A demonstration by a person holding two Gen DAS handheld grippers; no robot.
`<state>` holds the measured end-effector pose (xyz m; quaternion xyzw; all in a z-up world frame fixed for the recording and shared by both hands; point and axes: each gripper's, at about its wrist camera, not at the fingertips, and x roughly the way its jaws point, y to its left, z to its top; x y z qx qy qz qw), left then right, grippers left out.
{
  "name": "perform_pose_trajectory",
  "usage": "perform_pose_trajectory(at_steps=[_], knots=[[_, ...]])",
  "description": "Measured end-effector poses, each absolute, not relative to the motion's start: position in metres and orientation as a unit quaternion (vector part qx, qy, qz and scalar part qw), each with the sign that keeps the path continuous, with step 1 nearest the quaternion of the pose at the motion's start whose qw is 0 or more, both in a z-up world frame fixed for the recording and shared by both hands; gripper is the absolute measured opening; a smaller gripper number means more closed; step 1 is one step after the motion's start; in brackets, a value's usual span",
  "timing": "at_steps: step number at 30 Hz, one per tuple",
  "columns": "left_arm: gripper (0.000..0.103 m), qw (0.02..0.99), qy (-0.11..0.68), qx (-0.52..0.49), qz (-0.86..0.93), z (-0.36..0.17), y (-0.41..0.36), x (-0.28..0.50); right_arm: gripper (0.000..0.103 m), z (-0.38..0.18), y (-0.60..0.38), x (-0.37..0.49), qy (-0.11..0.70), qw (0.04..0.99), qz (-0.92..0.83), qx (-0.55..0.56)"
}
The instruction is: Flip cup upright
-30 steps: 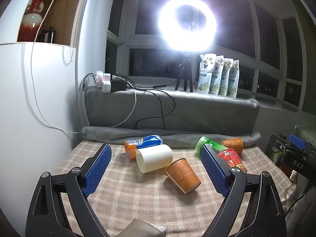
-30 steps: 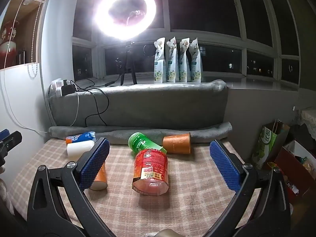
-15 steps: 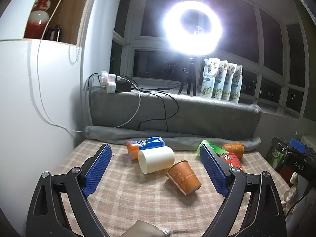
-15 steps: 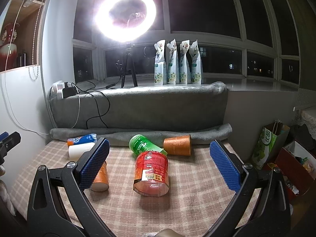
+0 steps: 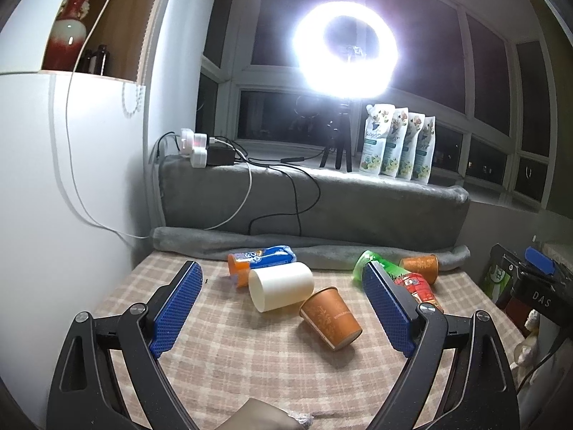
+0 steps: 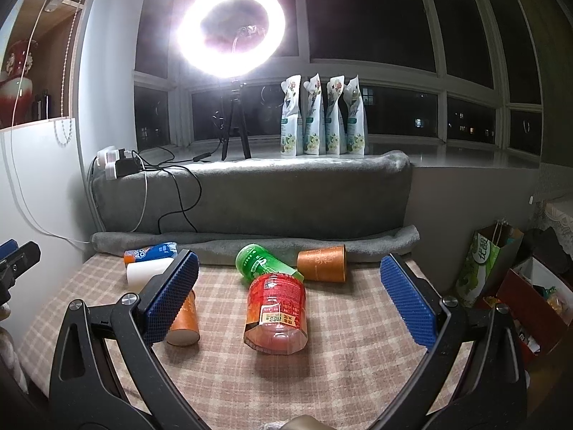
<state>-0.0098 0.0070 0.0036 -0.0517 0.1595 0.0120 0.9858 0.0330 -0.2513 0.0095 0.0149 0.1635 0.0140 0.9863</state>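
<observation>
Our left gripper point(image 5: 281, 308) stands wide and holds nothing; between its blue pads point(image 5: 175, 308) we see the white cup point(image 5: 281, 286) lying on its side on the checked table point(image 5: 222, 351), mouth toward us, and just right of it an orange paper cup point(image 5: 331, 317), also tipped over; beyond the white cup lies a blue snack pack point(image 5: 266, 256). Our right gripper point(image 6: 290, 301) is equally wide and empty; between its pads lies a red jar point(image 6: 277, 313); ahead of it rest a green bottle point(image 6: 261, 263) and a second orange cup point(image 6: 322, 263), on its side near the grey blanket roll point(image 6: 358, 242).
</observation>
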Motion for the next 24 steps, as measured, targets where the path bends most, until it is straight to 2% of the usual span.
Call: perform_pose_trajectory(at_steps=[24], knots=[[0.091,0.985,0.166,-0.052,0.013,0.0011,0.0105,-0.0065,0.103,0.0095,-0.2489,0.0353,0.163,0.986,0.014,0.016]])
